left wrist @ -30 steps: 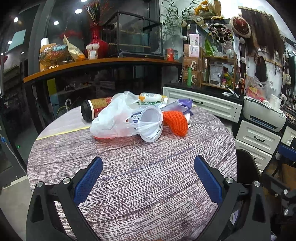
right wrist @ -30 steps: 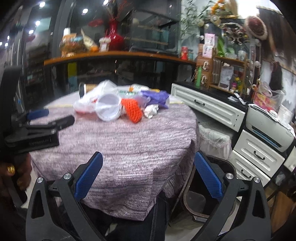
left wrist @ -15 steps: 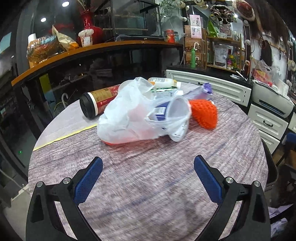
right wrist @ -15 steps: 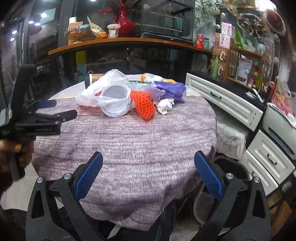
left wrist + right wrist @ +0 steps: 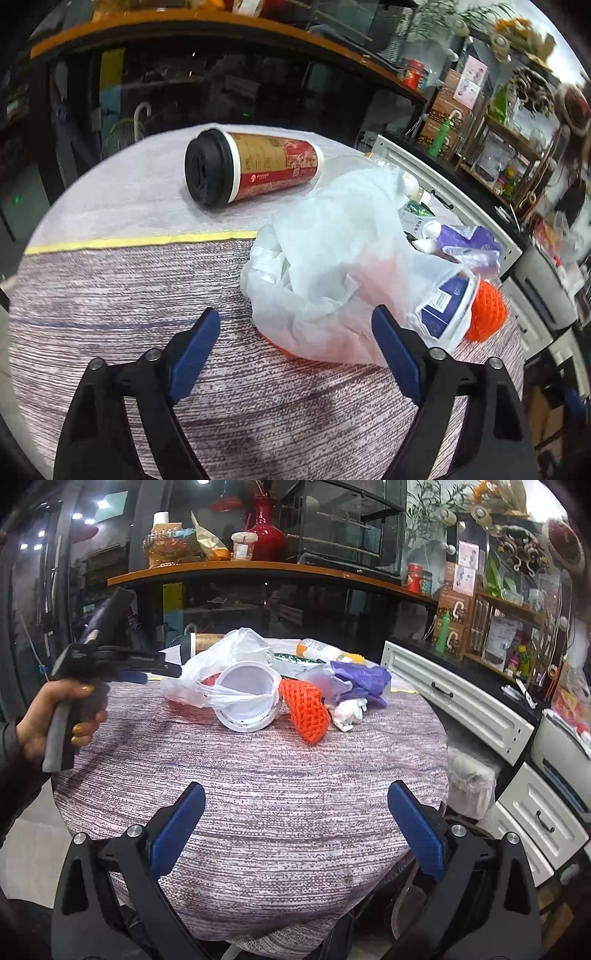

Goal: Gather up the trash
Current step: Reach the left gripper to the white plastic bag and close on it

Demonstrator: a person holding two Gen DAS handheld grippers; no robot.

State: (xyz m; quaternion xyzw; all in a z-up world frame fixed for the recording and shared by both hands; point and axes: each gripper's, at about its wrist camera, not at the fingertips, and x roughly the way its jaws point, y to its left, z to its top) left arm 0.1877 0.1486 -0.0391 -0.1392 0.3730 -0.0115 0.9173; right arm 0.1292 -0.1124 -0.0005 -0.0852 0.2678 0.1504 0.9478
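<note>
A pile of trash lies on a round table with a purple-grey cloth (image 5: 110, 306). A white plastic bag (image 5: 332, 266) wraps a white tub (image 5: 247, 698). Beside it lie an orange foam net (image 5: 306, 712), a purple bag (image 5: 362, 679), a crumpled tissue (image 5: 347, 712), a small bottle (image 5: 317, 650) and a red-and-tan coffee cup with a black lid (image 5: 251, 166) on its side. My left gripper (image 5: 295, 332) is open, right at the near edge of the white bag; it also shows in the right wrist view (image 5: 147, 668). My right gripper (image 5: 295, 812) is open and empty over the table's near part.
A dark bin (image 5: 424, 897) stands on the floor below the table's right edge. White drawers (image 5: 458, 698) and cluttered shelves (image 5: 498, 620) line the right side. A wooden counter (image 5: 258, 566) with a red vase (image 5: 266, 531) runs behind the table.
My left gripper has moved forward and tilted down to the white bag, which now fills its view. My right gripper has moved in over the table. Both stay open.
</note>
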